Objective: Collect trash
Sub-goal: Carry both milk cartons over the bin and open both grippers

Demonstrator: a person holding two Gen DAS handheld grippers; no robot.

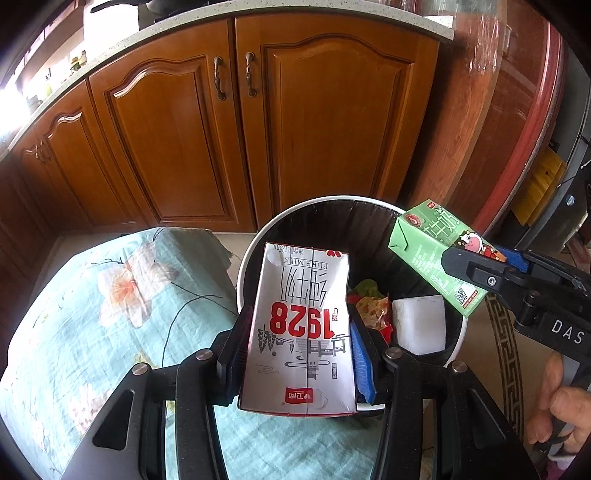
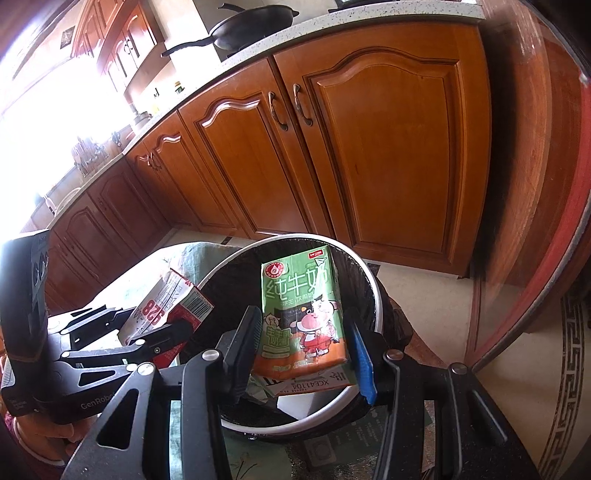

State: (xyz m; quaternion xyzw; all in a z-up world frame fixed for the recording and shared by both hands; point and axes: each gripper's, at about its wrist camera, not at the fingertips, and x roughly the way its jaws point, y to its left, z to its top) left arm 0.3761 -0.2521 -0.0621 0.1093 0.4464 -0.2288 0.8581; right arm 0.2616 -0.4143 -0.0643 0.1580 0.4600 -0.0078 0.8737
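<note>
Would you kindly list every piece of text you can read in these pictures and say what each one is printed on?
"1928": white milk carton in the left hand-held gripper.
"PURE MILK": same carton.
"纯牛奶": green milk carton in the right hand-held gripper.
"XCEA1104": that carton's bottom flap.
"DAS": right hand-held gripper's body, left wrist view.
"GenRobo": left hand-held gripper's body, right wrist view, cut off.
Fine print, barcode and QR code: too small to read.

I see wooden cabinet doors (image 1: 207, 133) filling twelve o'clock beneath a speckled countertop (image 2: 369, 14); a black pan (image 2: 251, 26) rests there, window glare (image 2: 55, 122) floods ten o'clock, pale floor (image 2: 417, 280) below.
</note>
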